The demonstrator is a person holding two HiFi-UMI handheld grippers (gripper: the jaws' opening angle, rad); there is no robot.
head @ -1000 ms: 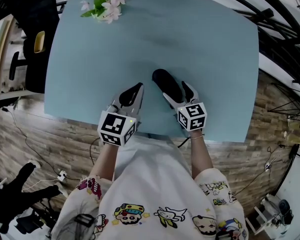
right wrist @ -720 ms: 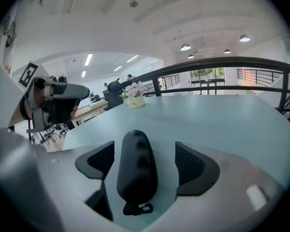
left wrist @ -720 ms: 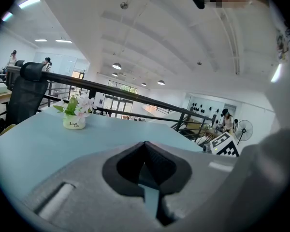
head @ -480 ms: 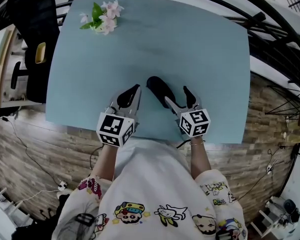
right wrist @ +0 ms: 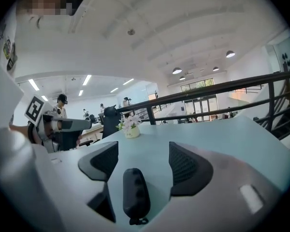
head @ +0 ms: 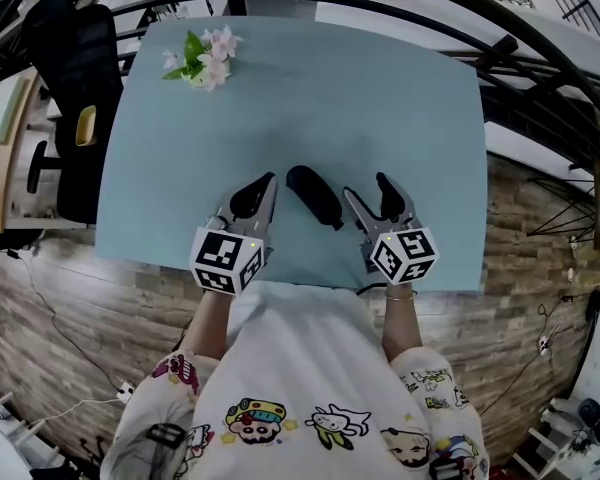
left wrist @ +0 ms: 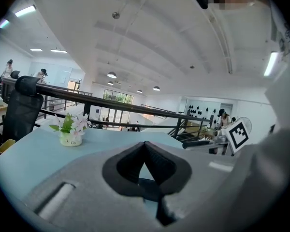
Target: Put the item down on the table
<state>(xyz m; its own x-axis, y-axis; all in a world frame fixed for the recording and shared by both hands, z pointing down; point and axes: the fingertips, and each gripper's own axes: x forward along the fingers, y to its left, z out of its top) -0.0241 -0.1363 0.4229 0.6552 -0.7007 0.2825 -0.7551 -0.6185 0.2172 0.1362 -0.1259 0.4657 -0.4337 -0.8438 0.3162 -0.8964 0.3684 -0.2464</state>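
Right gripper [head: 368,190] over table [head: 400,98], jaws closing empty beside case [head: 314,196]

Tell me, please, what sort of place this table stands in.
Probably an open-plan office or lab, perhaps on an upper level. A black railing runs behind the light blue table, an office chair stands beside it, and ceiling lights hang over a large hall.

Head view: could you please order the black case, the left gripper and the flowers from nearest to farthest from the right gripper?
1. Black case, just left of the right gripper, whose closing jaws grip nothing.
2. Left gripper, further left, past the case.
3. Flowers, at the table's far left corner.
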